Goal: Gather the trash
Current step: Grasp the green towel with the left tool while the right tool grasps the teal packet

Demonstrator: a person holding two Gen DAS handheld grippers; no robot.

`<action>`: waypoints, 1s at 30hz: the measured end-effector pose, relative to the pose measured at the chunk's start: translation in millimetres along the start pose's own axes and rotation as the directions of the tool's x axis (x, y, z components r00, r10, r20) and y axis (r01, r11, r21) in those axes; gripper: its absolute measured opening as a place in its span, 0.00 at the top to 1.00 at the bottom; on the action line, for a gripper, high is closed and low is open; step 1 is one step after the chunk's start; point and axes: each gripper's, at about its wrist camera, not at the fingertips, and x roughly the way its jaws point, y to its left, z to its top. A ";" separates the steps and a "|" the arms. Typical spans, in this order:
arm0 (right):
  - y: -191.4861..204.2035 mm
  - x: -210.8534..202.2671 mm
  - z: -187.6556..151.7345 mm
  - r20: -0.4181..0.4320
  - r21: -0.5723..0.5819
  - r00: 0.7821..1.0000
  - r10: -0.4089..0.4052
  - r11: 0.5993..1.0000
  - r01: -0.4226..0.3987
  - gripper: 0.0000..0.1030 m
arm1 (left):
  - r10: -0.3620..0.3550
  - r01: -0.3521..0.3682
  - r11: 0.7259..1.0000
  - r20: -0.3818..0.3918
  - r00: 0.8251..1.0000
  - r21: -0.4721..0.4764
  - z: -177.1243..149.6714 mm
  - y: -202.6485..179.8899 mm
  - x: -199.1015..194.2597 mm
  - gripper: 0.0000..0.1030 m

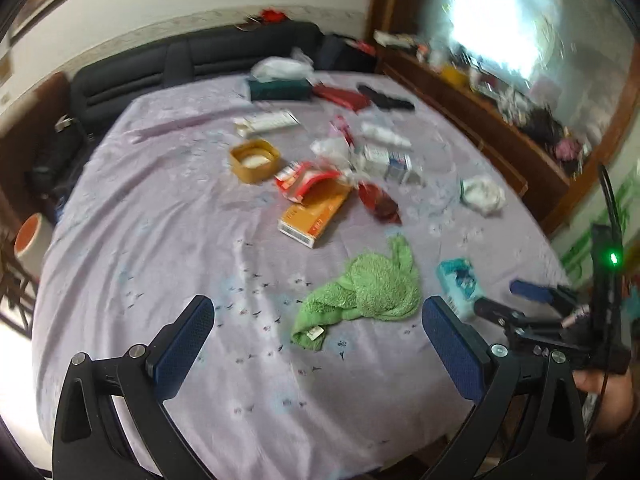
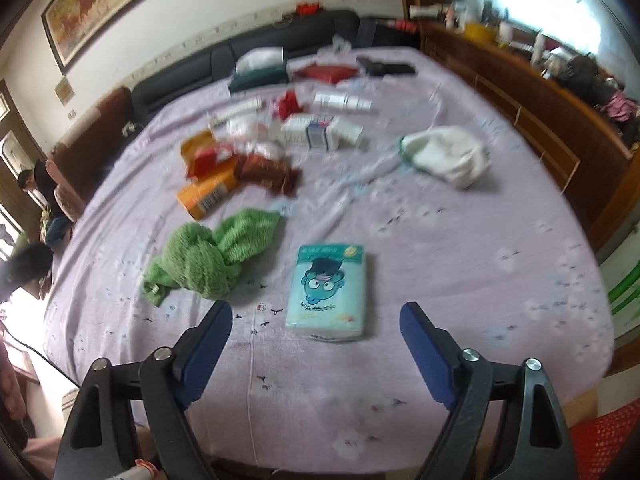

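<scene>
Both the left claw [image 1: 318,332] and right claw [image 2: 316,326] gape apart, holding nothing, above the bed [image 2: 460,240]. Trash [image 1: 320,184] lies mid-bed; a tissue pack [image 2: 328,290] sits just ahead of the right claw.

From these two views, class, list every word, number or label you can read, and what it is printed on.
None reads clearly.
Teal tissue pack: script under the cartoon face, too blurred to quote.
Orange box: red print and a barcode, illegible.
Small white boxes: labels too small.
Red-and-white packet: print blurred.
Framed picture: no text readable.
</scene>
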 end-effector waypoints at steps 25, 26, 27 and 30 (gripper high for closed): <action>-28.4 38.8 4.3 -0.136 0.159 0.990 -0.036 0.986 0.057 0.67 | -0.247 0.291 0.946 -0.265 0.932 0.141 12.3 -33.6 120.4 0.33; -30.1 34.1 3.4 -0.130 0.168 0.991 -0.034 0.984 0.056 0.67 | -0.280 0.323 0.937 -0.265 0.923 0.135 12.7 -36.6 118.3 0.42; -30.8 30.9 3.9 -0.126 0.175 0.991 -0.033 0.983 0.055 0.67 | -0.285 0.329 0.934 -0.264 0.921 0.139 12.8 -39.5 116.9 0.50; -33.5 17.9 3.0 -0.104 0.192 0.994 -0.030 0.980 0.050 0.67 | -0.275 0.321 0.931 -0.246 0.930 0.174 16.0 -53.1 107.4 0.58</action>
